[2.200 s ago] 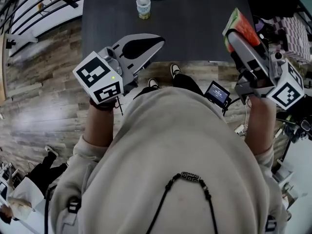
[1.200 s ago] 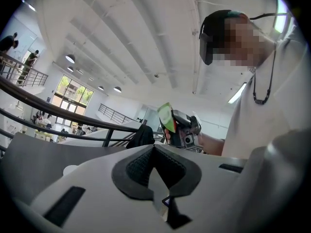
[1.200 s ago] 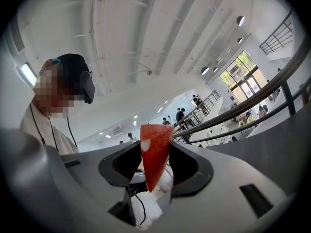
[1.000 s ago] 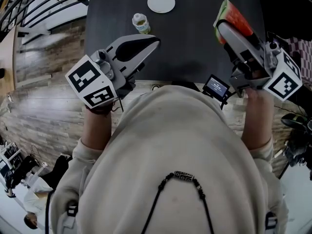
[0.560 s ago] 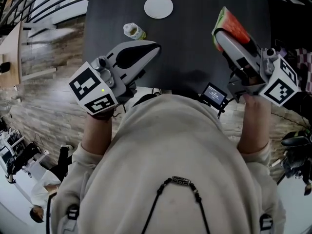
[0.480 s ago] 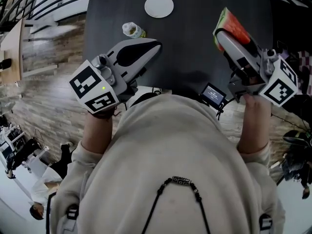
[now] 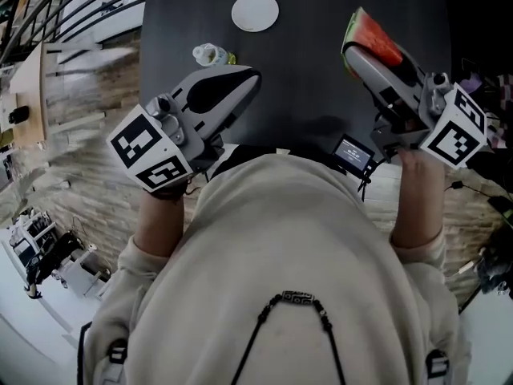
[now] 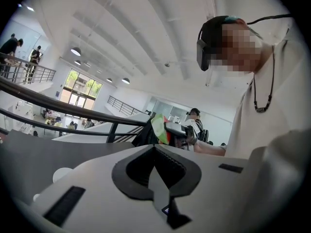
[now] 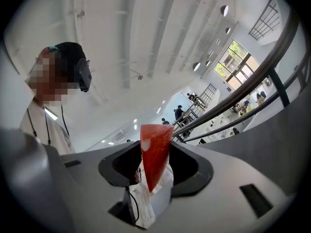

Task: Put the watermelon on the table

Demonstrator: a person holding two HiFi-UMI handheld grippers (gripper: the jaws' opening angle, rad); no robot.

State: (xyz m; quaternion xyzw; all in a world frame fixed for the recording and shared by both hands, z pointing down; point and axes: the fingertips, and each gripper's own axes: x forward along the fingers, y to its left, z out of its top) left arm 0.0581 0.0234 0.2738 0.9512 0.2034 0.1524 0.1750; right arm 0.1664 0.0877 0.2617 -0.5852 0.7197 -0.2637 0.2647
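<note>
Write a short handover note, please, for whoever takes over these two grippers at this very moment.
Left gripper: jaws together, empty, over the dark table's near edge.
Right gripper: shut on the watermelon slice, held over the table's right side, apparently not touching it.
Done: slice carried to the table.
Left: lower it onto bare tabletop, open the jaws, withdraw.
A white plate and small bottle sit farther left.

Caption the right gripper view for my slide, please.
Right tongs clamped on a red watermelon wedge.
</note>
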